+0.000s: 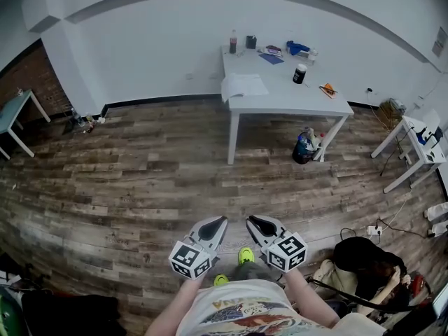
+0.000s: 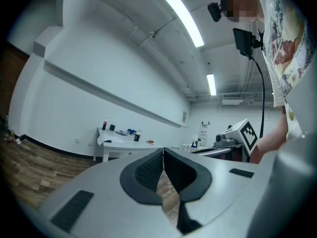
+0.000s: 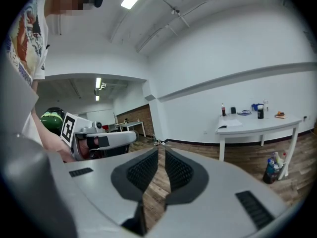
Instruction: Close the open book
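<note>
Book not yet closed, approach not made

The open book (image 1: 243, 87) lies at the near left corner of the white bench (image 1: 294, 98), well apart from both tools. The left hand-held gripper (image 1: 213, 224) is closed and empty, and the right hand-held gripper (image 1: 257, 222) stands a thin slit apart, also empty. Bare plank floor (image 1: 140, 180) lies between, and a blue bag (image 1: 305, 148) crowds the bench's right leg.
</note>
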Motion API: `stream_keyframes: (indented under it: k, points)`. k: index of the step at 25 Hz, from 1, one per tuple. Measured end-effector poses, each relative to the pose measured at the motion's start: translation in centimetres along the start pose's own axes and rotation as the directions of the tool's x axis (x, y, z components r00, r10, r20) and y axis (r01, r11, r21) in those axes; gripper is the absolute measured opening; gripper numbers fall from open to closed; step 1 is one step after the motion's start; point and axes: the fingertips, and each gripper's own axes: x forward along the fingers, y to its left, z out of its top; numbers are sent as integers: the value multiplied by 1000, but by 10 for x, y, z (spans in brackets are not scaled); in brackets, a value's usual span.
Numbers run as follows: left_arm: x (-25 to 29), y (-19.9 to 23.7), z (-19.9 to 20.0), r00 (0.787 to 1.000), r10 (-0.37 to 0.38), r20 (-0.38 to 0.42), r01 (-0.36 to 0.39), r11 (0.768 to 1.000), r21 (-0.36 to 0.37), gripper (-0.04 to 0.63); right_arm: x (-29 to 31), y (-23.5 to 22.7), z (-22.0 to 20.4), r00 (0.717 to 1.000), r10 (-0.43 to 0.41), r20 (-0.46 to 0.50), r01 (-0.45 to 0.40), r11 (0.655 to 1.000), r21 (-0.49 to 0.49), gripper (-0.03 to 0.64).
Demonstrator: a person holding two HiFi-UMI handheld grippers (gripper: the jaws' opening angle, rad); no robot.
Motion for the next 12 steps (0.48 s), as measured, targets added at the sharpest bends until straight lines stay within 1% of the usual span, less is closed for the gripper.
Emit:
stream_keyframes:
  k: [7, 12]
  points:
    - [37, 13, 5, 1000, 20, -20, -19, 999, 45, 14, 15, -36, 9, 1000, 25, -1, -25, 1000, 16, 32]
    - [73, 25, 12, 998, 47, -29, -46, 998, 41, 13, 24, -77, 22, 999, 44, 7, -44, 998, 33, 32]
